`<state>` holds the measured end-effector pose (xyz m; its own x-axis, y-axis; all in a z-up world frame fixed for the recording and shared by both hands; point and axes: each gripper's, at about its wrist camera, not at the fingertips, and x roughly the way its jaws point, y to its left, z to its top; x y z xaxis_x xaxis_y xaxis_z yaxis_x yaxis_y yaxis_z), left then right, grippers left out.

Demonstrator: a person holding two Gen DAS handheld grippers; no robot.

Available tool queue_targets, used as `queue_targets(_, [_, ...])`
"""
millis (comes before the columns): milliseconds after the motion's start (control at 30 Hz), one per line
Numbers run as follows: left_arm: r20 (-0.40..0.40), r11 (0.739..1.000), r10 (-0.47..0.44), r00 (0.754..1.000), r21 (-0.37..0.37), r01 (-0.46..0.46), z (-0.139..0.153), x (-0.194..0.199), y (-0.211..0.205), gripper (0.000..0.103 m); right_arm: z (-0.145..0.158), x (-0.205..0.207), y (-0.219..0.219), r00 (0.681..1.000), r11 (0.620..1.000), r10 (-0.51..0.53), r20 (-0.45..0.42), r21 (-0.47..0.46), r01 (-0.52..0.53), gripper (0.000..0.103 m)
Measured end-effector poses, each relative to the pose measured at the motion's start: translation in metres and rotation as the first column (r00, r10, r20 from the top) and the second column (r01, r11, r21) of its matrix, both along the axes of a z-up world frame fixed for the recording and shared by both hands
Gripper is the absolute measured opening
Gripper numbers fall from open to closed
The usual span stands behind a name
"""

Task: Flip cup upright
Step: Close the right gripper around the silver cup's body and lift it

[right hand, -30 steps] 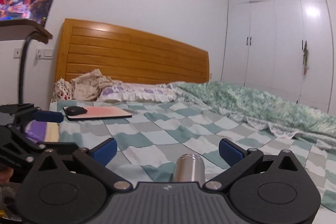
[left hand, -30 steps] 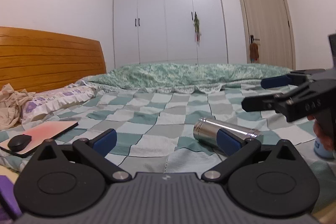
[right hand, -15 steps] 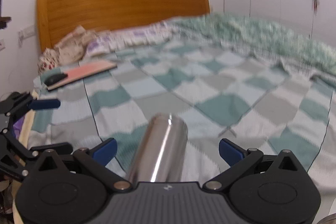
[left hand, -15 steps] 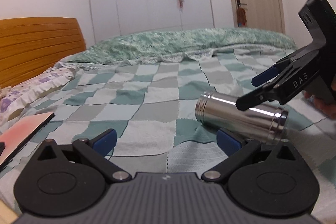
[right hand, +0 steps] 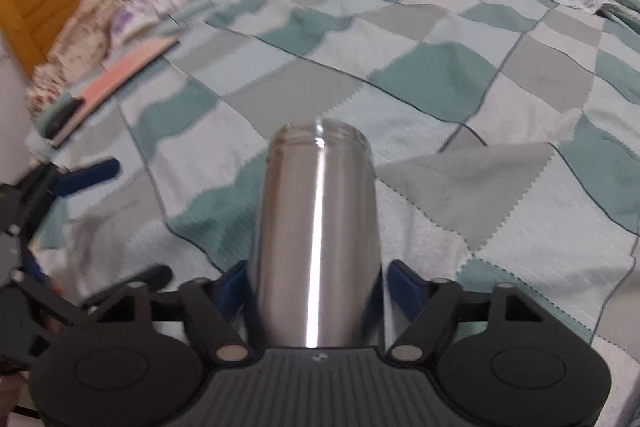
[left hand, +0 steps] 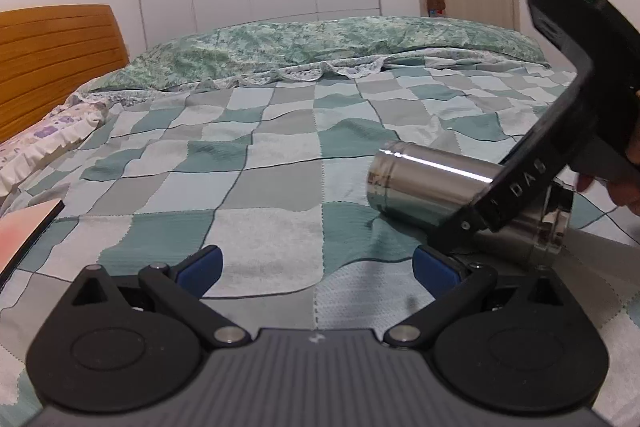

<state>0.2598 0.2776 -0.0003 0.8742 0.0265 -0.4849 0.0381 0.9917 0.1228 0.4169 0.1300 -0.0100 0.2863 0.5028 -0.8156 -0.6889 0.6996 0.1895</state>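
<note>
Lying sideways, cup (right hand: 316, 227) sits between right gripper (right hand: 316, 287) pads; left wrist view hides this.

Both tongs share one build. The left tongs (left hand: 316, 267) have a dark grey ribbed plate at the base with a small pale mark, flanked by two matte black rounded housings, each with a shallow disc. Black link arms pinned by silver screws run forward to blue pads (left hand: 200, 265). The right tongs (right hand: 314, 285) show the same black housings, silver screws and blue pads; their side bears pale letters "DAS". Behind them, bare skin of a hand (left hand: 624, 183) shows.
</note>
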Motion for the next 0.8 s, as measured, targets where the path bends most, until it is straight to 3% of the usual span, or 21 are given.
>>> queue_targets(33, [-0.001,1.000,0.004,1.000,-0.006,-0.004,0.000,-0.001,0.001,0.103,0.000,-0.002,0.000,1.000,1.000,0.003,0.007,0.004,-0.003,0.062])
queue_targets(400, [0.033,0.998,0.005,0.999,-0.055,-0.003,0.026,-0.045,-0.016,0.103,0.030,-0.038,-0.037,0.996,0.989,-0.085,-0.031,0.119,0.088,0.062])
queue_targets(800, [0.084,0.996,-0.066,0.994,-0.062,0.071,0.059,-0.122,-0.053,0.103,0.071,-0.128,-0.094,0.985,0.956,-0.166,-0.046,0.238,0.172,0.062])
